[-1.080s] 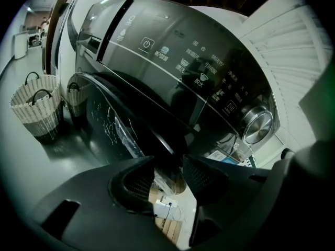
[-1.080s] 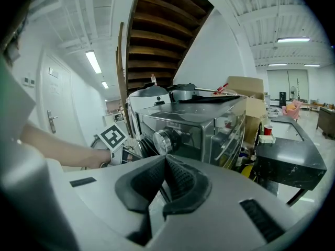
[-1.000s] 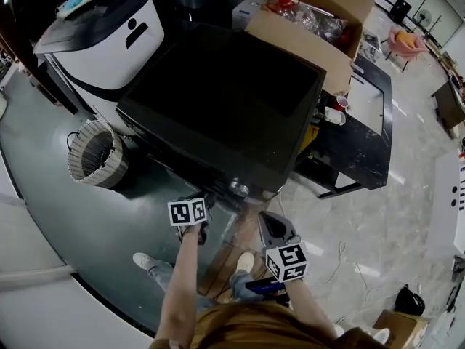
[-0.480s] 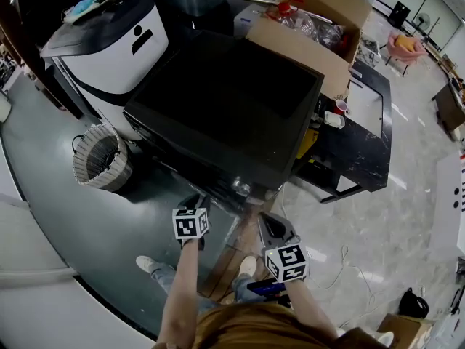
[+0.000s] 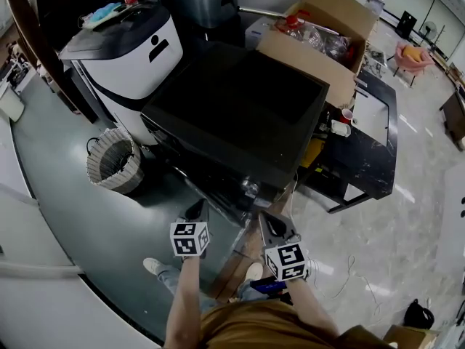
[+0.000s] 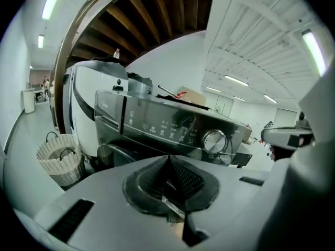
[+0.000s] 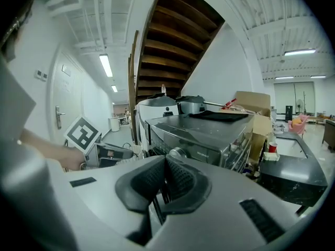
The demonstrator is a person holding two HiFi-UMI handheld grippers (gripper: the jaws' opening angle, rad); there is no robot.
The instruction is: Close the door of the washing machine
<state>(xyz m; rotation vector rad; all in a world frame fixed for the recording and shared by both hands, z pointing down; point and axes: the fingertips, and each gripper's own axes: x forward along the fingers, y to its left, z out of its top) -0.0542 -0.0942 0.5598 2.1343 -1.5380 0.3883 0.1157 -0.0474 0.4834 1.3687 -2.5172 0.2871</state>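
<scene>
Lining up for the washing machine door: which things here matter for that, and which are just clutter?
Job:
washing machine
left gripper, jaws just closed on nothing
right gripper, shut, empty

Lying about:
basket
cardboard box
red cup
low black table

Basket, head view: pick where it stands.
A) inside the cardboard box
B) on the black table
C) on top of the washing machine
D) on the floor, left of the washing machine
D: the basket stands on the floor, apart from the washing machine and to its left.
</scene>
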